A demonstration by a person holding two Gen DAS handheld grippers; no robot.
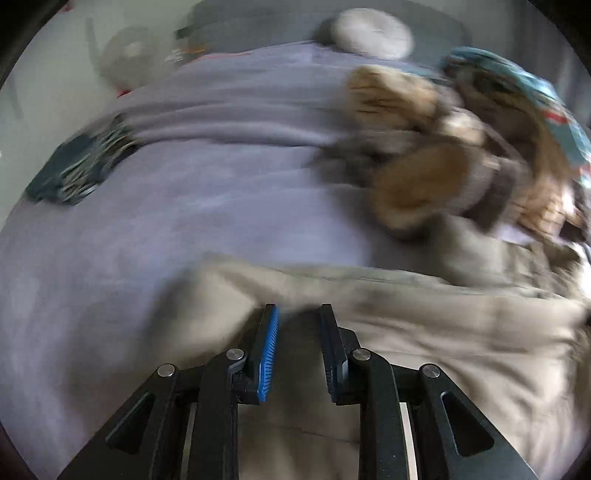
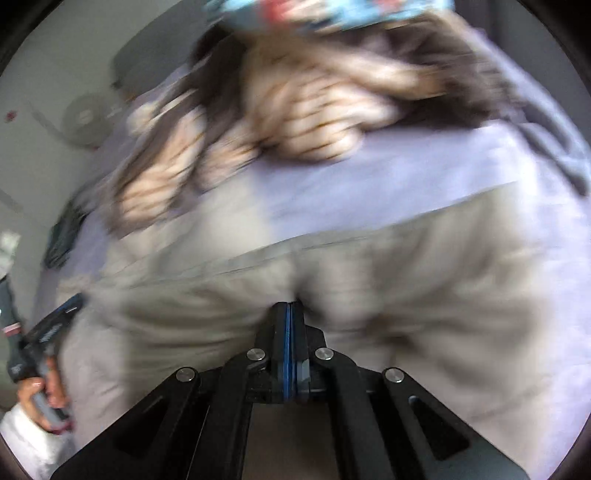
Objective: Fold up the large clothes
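The beige garment (image 1: 424, 332) lies spread across the lower half of both views, on a bed covered with a lilac sheet (image 1: 184, 192); both pictures are smeared by motion, so fine detail is lost.

In the left wrist view the left hand-held gripper (image 1: 297, 314) rises from the bottom centre, its jaws standing a little apart; the blue-padded finger (image 1: 269, 354) and the dark one beside it frame a narrow gap over the garment's near edge; whether cloth is pinched in that gap cannot be told through the blur.

In the right wrist view the right hand-held gripper (image 2: 291, 308) sits at lower centre with its jaws pressed together; the beige cloth puckers into folds that run to the tips, so it looks clamped on a pinch of the garment.

A heap of brown and cream striped clothes (image 1: 436, 147) lies in the upper right of the left view, and fills the upper middle of the right view; a teal patterned cloth (image 1: 535, 88) lies at its far edge.

A dark patterned folded item (image 1: 77, 166) rests on the sheet at mid left of the left view; a round pale cushion (image 1: 373, 31) sits at the top.

At the lower left of the right view a hand (image 2: 44, 395) grips the other tool's handle.
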